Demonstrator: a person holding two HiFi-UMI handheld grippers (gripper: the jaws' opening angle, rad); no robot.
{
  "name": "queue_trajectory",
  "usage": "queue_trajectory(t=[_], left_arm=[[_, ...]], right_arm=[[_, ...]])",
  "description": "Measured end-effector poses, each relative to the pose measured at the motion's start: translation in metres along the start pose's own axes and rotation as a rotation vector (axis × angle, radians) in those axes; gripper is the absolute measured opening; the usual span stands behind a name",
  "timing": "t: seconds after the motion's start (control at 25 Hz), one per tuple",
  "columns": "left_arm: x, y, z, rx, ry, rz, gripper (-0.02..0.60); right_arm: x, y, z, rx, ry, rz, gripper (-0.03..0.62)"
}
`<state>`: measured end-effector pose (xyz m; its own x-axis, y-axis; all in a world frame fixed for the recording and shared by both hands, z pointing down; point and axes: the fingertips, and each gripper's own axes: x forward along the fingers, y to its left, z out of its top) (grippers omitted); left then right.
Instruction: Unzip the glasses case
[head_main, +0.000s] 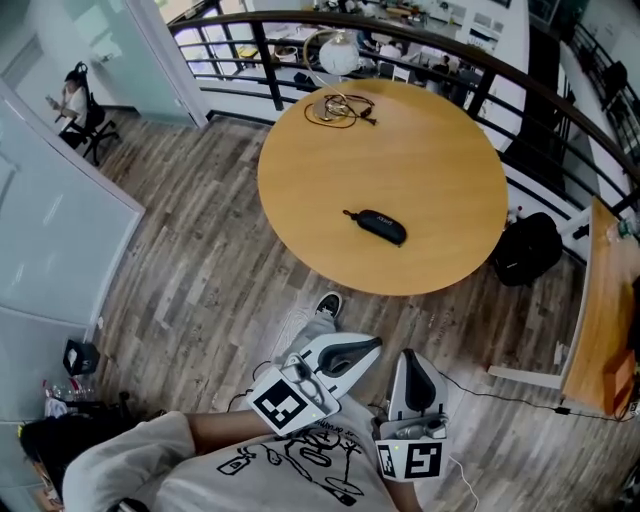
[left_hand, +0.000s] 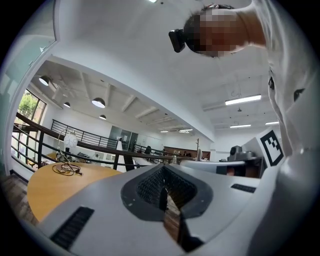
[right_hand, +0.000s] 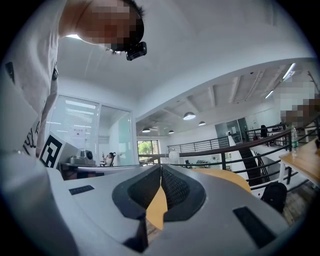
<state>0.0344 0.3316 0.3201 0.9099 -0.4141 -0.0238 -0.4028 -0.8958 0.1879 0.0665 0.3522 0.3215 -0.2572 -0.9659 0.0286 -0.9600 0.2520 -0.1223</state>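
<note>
**Approach not begun: both grippers waiting short of the worktop**

The glasses case (head_main: 378, 226) is lying near the middle of the round worktop (head_main: 430, 170). It is dark, lying slantwise, and zipped shut as far as I can judge. A thin tail (head_main: 348, 213) is sticking out at its upper-left end. It is likely the zip pull, but too small to confirm. A coiled cable (head_main: 340, 108) is sitting well apart from it, by the far edge.

The left gripper (head_main: 372, 345) and right gripper (head_main: 411, 358) are hanging close to the person's body, over the floor and off the worktop. In the left gripper view the jaws are pressing tip to tip with nothing between them. The right gripper view is showing the same: tips meeting, with only a sliver of worktop visible through the gap lower down.

Judgement on doing the step well: it is calling for 2 roles.
- 1 gripper should be spreading its jaws and pinning the case body at the end away from the tail, so the case is not sliding on the smooth wood.
- The other should be opening only narrowly, pinching the pull itself, then drawing low along the seam.

Pulling upward is risking lifting the whole case.
</note>
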Motion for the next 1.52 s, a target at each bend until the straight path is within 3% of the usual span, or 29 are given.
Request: queue_trajectory(t=[0.32,0.72,1.12,1.52], left_arm=[[0.025,0.052,0.008,-0.01,-0.007,-0.002,0.006],[0.062,0.164,0.035,-0.037,-0.043,-0.006,0.006],[0.081,0.276,0.058,-0.069,-0.028,-0.007,0.006],[0.113,0.306,0.041,-0.107,0.039,-0.059,0.006]], right_arm=[[0.058,-0.013,0.003,-0.035,0.018,0.007,0.023],[0.173,-0.032,0.007,-0.085,0.076,0.008,0.023],[0.288,-0.034,0.018,-0.111,0.099,-0.013,0.023],[0.321,-0.063,-0.002,-0.079,0.144,-0.077,0.023]])
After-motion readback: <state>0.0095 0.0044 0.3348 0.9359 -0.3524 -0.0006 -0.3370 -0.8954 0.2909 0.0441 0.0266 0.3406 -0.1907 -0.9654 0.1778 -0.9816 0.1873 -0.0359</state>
